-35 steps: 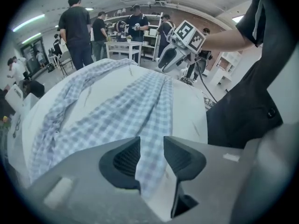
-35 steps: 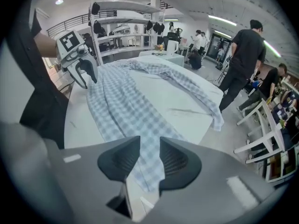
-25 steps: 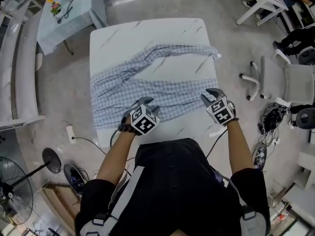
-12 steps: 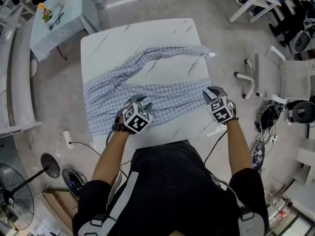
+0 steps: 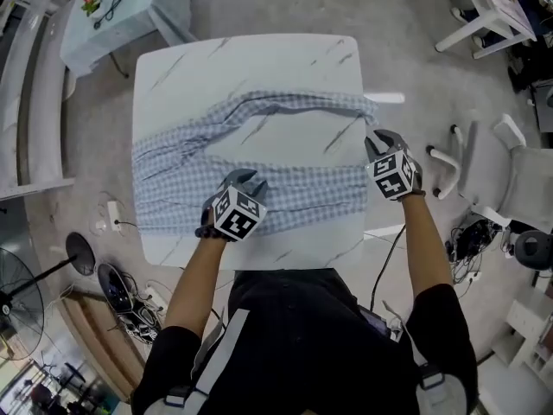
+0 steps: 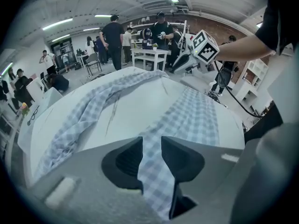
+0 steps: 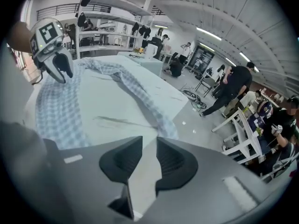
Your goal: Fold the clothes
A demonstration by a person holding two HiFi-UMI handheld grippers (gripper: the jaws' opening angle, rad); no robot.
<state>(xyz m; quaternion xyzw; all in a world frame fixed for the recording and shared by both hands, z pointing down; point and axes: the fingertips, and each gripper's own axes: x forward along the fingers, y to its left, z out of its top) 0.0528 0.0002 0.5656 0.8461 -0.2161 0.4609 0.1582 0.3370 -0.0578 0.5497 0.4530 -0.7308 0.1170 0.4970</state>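
A blue-checked garment (image 5: 285, 184) lies spread across the white marble table (image 5: 259, 67), with one band far and one band near me. My left gripper (image 5: 249, 180) sits on the near band and is shut on the cloth. In the left gripper view the checked fabric (image 6: 196, 120) runs straight between the jaws of the left gripper (image 6: 150, 146). My right gripper (image 5: 378, 138) is at the table's right edge, beside the garment's right end. In the right gripper view the right gripper (image 7: 149, 148) shows a narrow gap with only pale surface in it. The checked cloth (image 7: 58, 111) lies to its left.
A small light-blue table (image 5: 130, 11) stands at the far left and a bench (image 5: 26, 102) runs along the left. White chairs (image 5: 510, 171) are on the right. A fan (image 5: 17, 301) and cables (image 5: 130, 292) lie on the floor near left. People stand in the background.
My right gripper has moved away from me along the table's right edge. The left gripper has stayed on the near band of the cloth.
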